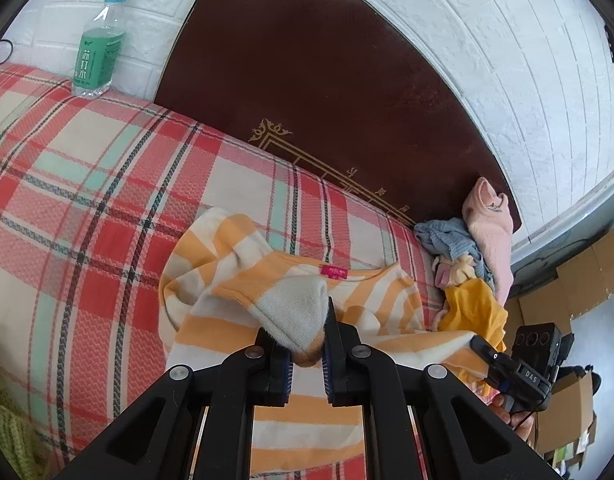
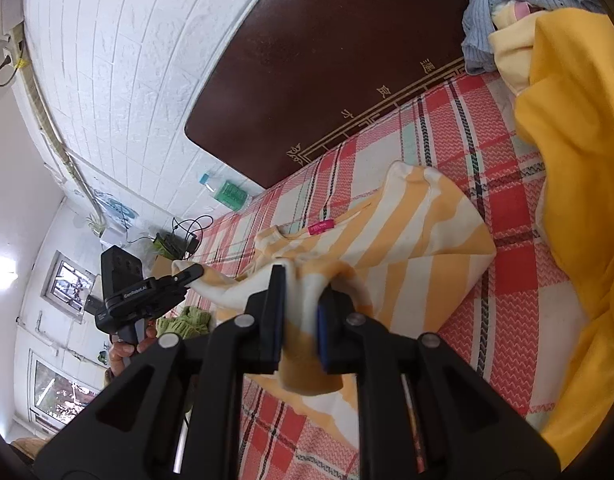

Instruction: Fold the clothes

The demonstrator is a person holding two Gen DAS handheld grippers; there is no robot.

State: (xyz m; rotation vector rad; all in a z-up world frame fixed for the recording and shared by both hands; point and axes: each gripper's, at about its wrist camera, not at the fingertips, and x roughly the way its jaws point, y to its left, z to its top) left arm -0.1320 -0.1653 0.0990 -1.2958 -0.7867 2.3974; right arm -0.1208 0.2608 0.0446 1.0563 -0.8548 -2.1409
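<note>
An orange-and-white striped shirt (image 1: 291, 292) with a pink neck label (image 1: 334, 271) lies partly lifted on the plaid bed cover (image 1: 87, 184). My left gripper (image 1: 307, 340) is shut on a bunched fold of this shirt. In the left wrist view my right gripper (image 1: 483, 346) clamps another corner at the right. In the right wrist view the striped shirt (image 2: 407, 232) hangs between both tools: my right gripper (image 2: 301, 304) is shut on its cloth, and the left gripper (image 2: 193, 272) pinches a corner at the left, held by a hand (image 2: 125, 346).
A heap of clothes (image 1: 475, 264) (pink, blue, yellow) lies by the dark headboard (image 1: 307, 80). A water bottle (image 1: 99, 48) stands at the bed's far left. A green knit (image 1: 7, 412) lies at the left edge. A big yellow garment (image 2: 579, 160) fills the right of the right wrist view.
</note>
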